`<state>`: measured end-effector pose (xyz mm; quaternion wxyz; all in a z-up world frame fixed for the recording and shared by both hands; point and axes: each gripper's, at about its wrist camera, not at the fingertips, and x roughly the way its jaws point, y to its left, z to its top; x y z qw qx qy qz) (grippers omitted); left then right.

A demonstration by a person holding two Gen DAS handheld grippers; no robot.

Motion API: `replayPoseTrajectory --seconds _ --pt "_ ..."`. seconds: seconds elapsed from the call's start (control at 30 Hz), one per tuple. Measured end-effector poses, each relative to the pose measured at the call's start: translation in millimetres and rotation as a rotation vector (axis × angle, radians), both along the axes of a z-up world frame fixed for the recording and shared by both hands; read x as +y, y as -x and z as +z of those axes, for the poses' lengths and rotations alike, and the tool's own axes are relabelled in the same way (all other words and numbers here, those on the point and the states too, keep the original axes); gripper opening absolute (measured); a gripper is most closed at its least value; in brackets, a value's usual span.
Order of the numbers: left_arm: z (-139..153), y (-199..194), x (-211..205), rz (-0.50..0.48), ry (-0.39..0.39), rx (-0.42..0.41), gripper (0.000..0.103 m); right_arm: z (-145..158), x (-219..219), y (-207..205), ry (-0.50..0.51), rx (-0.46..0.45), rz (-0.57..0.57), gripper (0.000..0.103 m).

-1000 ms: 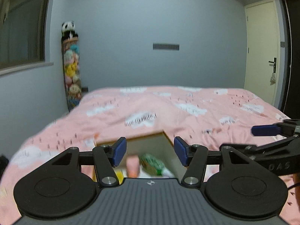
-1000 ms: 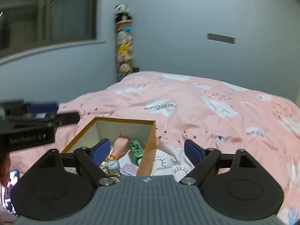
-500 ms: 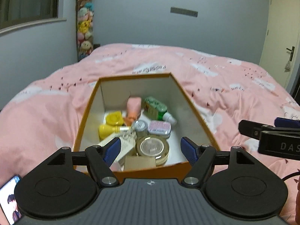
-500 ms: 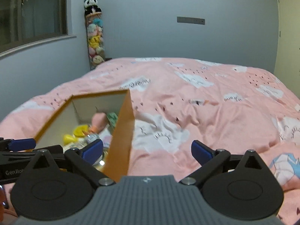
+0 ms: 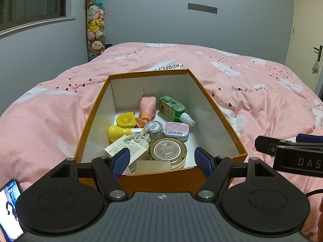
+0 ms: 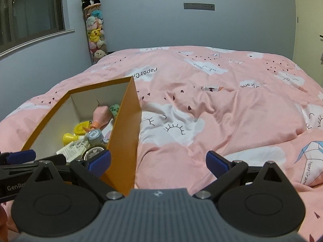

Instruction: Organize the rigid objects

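Observation:
An orange cardboard box (image 5: 91, 119) with a white inside lies on the pink bed. It holds several small items: a pink bottle (image 5: 148, 105), a green sanitiser bottle (image 5: 171, 107), a yellow bottle (image 5: 118, 133), a round gold tin (image 5: 167, 153), a pink flat tin (image 5: 176, 129) and a white carton (image 5: 125, 149). My left gripper (image 5: 161, 162) is open and empty, above the box's near wall. My right gripper (image 6: 158, 162) is open and empty, over the bedcover just right of the box (image 6: 129, 125).
The pink duvet (image 6: 222, 109) with cloud prints covers the whole bed. A tall tube of plush toys (image 5: 95, 26) stands in the far corner. A phone (image 5: 9, 205) lies at the bed's near left edge. A door (image 5: 306, 26) is at the far right.
Both grippers tilted down and came nearer the box, so its contents now show fully. Both stayed open and empty.

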<state>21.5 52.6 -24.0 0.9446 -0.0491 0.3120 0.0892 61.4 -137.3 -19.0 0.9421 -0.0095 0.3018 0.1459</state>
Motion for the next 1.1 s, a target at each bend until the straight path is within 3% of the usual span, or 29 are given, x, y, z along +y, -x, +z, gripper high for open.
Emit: replayPoseTrajectory --seconds 1.1 --pt "7.4 3.9 -6.2 -0.034 -0.019 -0.035 0.085 5.9 1.8 7.9 0.011 -0.035 -0.007 0.1"
